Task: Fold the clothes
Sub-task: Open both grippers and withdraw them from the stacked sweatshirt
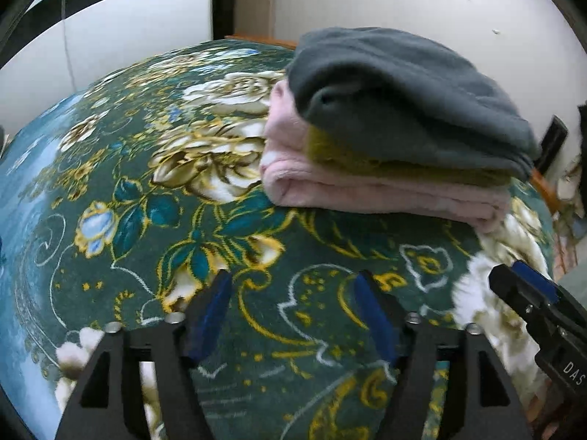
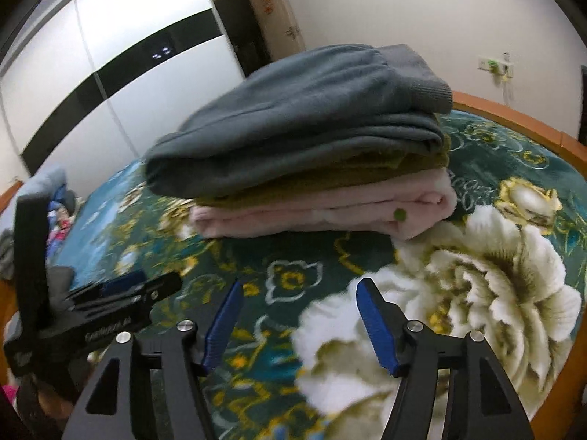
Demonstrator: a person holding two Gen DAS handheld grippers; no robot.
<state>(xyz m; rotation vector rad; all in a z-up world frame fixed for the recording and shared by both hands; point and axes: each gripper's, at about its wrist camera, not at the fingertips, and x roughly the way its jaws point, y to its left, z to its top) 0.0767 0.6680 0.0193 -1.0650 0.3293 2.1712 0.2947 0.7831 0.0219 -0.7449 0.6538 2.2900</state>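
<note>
A stack of three folded garments sat on the floral blanket [image 1: 154, 220] — a grey sweatshirt [image 1: 403, 91] on top, an olive layer [image 1: 345, 161] in the middle, a pink fleece [image 1: 367, 190] at the bottom. All looked soft, thick and light; they would likely sag and slide apart if lifted by one edge, so the safer hold seemed to be low on both sides of the pink fleece, carrying the whole stack. The left gripper [image 1: 293, 293] hovered near the stack, its fingers apart and holding nothing; the right gripper [image 2: 299, 302] did the same — apart and bare. No basket, drawer or other container showed in either view.
</note>
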